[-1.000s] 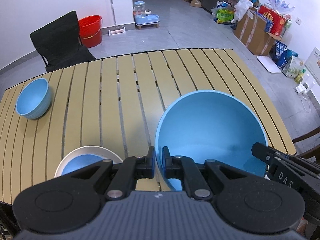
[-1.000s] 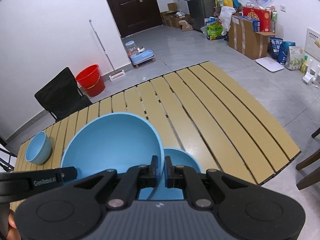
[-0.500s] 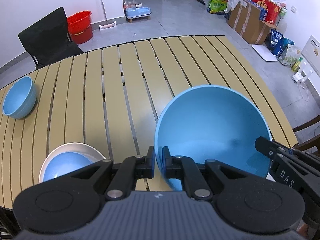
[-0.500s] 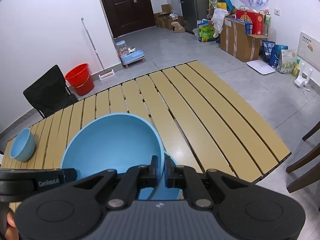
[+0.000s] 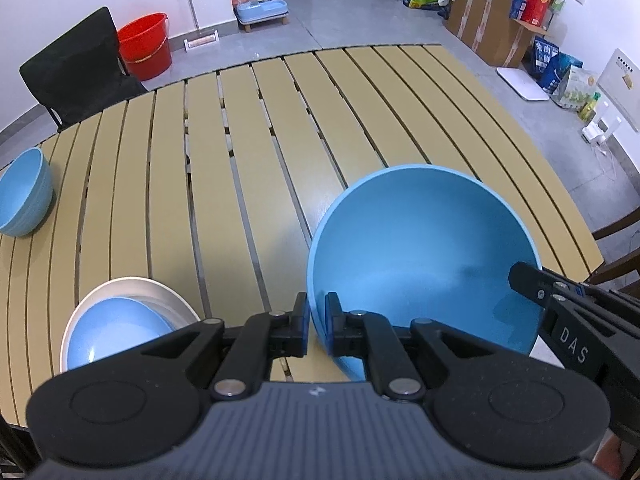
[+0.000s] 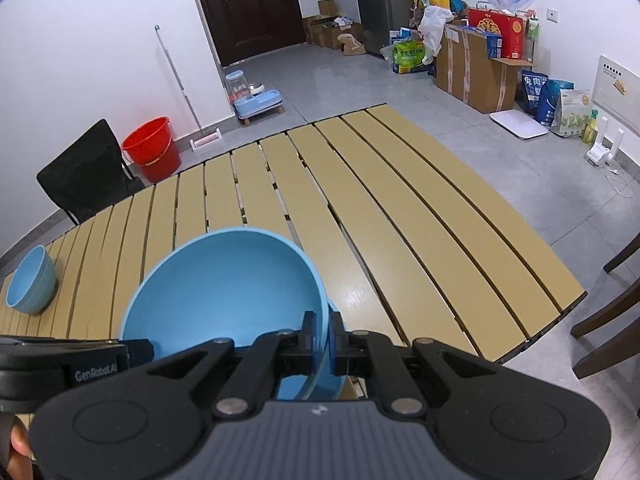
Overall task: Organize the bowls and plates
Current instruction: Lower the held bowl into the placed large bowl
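A large blue bowl (image 5: 424, 256) hangs above the slatted table, held by both grippers. My left gripper (image 5: 317, 320) is shut on its near-left rim. My right gripper (image 6: 325, 336) is shut on its right rim; the bowl also shows in the right wrist view (image 6: 228, 284). A second blue dish (image 6: 320, 384) lies under the bowl, mostly hidden. A white plate (image 5: 132, 288) holding a blue plate (image 5: 116, 336) sits at the near left. A small blue bowl (image 5: 24, 196) stands at the far left edge, also seen in the right wrist view (image 6: 30, 280).
The slatted wooden table (image 5: 280, 128) stretches ahead. A black chair (image 5: 76, 68) and a red bucket (image 5: 144, 46) stand beyond its far left. Cardboard boxes (image 5: 496, 28) and bags line the right wall. A wooden chair (image 6: 608, 332) stands by the table's right edge.
Both grippers have lifted the large blue bowl higher above the table; the table looks farther away in both views. Both grips stay shut.
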